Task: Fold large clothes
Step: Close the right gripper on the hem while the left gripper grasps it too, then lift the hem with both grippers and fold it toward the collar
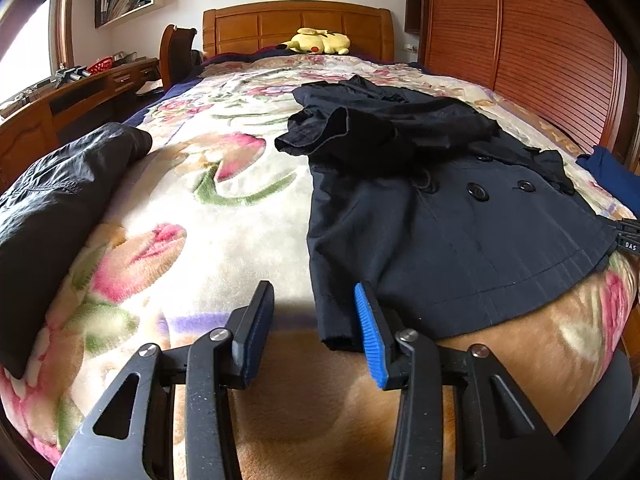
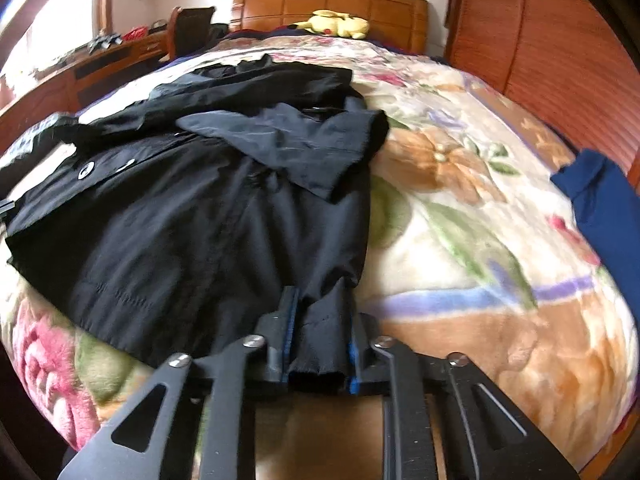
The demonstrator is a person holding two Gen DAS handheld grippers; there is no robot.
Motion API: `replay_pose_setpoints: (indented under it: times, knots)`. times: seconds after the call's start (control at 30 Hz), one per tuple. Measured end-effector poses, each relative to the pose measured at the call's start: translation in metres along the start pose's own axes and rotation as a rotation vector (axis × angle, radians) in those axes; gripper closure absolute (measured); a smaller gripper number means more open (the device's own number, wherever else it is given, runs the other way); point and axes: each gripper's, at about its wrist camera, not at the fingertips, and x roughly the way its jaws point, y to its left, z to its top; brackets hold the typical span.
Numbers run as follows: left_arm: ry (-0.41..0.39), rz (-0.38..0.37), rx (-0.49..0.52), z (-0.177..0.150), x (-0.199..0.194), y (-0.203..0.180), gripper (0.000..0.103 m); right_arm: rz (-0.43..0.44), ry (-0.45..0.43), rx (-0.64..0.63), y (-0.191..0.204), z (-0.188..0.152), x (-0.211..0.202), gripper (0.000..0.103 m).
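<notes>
A dark navy double-breasted coat (image 1: 460, 232) lies flat on the floral blanket, sleeves folded over its chest. My left gripper (image 1: 316, 320) is open at the coat's lower left hem corner, which lies between its jaws against the blue pad (image 1: 370, 332). In the right wrist view the coat (image 2: 192, 220) spreads to the left. My right gripper (image 2: 320, 340) is shut on the coat's lower right hem corner. The right gripper's tip also shows at the coat's hem in the left wrist view (image 1: 628, 236).
The floral blanket (image 1: 224, 200) covers the bed. A grey-black garment (image 1: 52, 208) lies at the left edge and a blue garment (image 2: 600, 204) at the right edge. A yellow plush (image 1: 316, 42) sits by the wooden headboard. A desk stands left, a slatted wardrobe right.
</notes>
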Motion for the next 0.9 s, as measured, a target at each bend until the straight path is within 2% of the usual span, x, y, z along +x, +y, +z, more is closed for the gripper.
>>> replay_pose_setpoints:
  times: [0.03, 0.1, 0.23, 0.4, 0.53, 0.67, 0.9]
  knots:
    - [0.002, -0.027, 0.002, 0.000, 0.000, -0.001, 0.082, -0.002, -0.005, -0.009, 0.002, 0.000, -0.001, 0.090]
    - [0.004, -0.036, 0.010, 0.001, -0.001, -0.004, 0.088, 0.000, -0.015, -0.008, 0.004, 0.000, -0.003, 0.092]
    - [-0.035, 0.014, 0.049, 0.001, -0.013, -0.015, 0.096, 0.009, -0.043, -0.010, 0.006, -0.001, -0.012, 0.094]
    - [-0.111, 0.032, 0.044, 0.009, -0.043, -0.023, 0.098, 0.003, -0.100, -0.007, 0.004, 0.004, -0.040, 0.095]
    - [-0.165, 0.026, 0.027, 0.012, -0.073, -0.019, 0.098, 0.020, -0.175, -0.010, 0.002, 0.008, -0.078, 0.095]
    - [-0.227, 0.000, 0.000, 0.010, -0.111, -0.013, 0.098, 0.045, -0.233, -0.010, -0.001, 0.001, -0.117, 0.095]
    - [-0.337, 0.015, 0.043, 0.008, -0.173, -0.018, 0.098, 0.090, -0.347, -0.028, -0.005, -0.018, -0.189, 0.096]
